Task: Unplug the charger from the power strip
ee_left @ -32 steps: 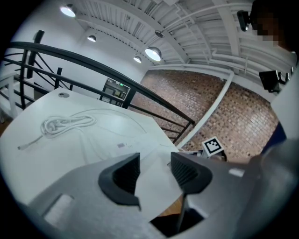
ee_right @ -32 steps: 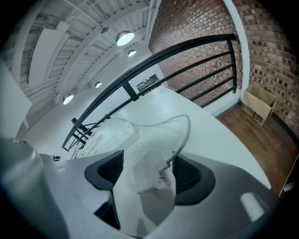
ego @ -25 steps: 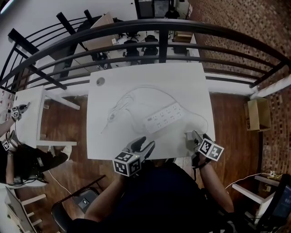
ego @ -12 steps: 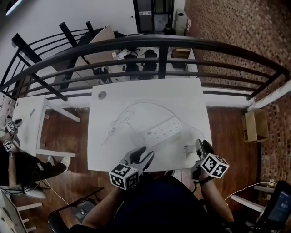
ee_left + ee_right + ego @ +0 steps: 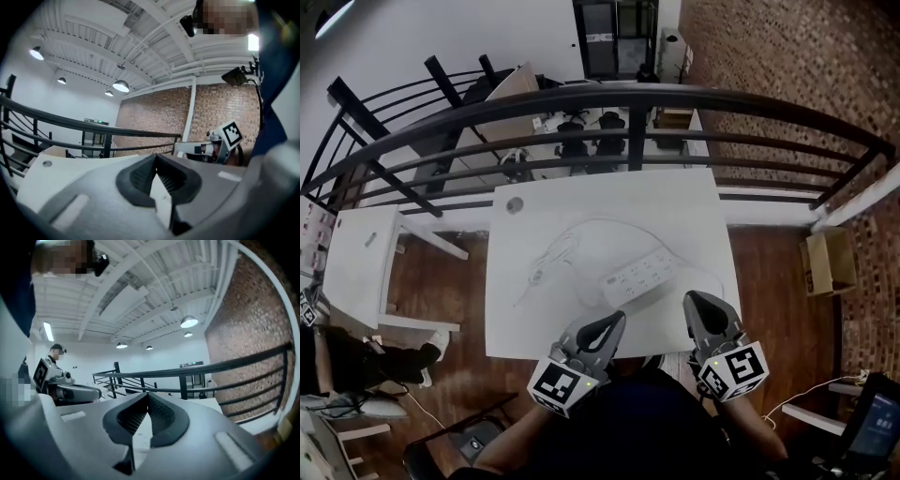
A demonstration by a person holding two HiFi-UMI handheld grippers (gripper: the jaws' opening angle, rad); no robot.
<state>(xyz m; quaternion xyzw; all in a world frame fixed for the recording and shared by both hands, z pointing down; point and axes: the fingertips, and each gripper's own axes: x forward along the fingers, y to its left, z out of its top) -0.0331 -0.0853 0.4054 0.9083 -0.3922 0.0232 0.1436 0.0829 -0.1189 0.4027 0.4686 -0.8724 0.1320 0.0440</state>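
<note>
A white power strip (image 5: 641, 277) lies slanted on the white table (image 5: 694, 202), and its thin cable (image 5: 581, 234) loops away to the left. I see no charger in any view; my right gripper covers the table's near right part. My left gripper (image 5: 614, 320) hangs over the near edge, shut and empty, its pads together (image 5: 156, 159). Over the near right corner my right gripper (image 5: 694, 299) is raised, also shut on nothing (image 5: 147, 398). Each gripper view looks level across the room and shows the other gripper (image 5: 226, 139) (image 5: 70, 391).
A black curved railing (image 5: 628, 89) runs behind the table. A small round grey thing (image 5: 515, 204) sits at the table's far left corner. A second white table (image 5: 358, 253) stands to the left, a cardboard box (image 5: 831, 260) to the right by the brick wall.
Both grippers have risen from the table's near edge and their jaws have shut. The small white charger that lay by the right gripper is now hidden under it.
</note>
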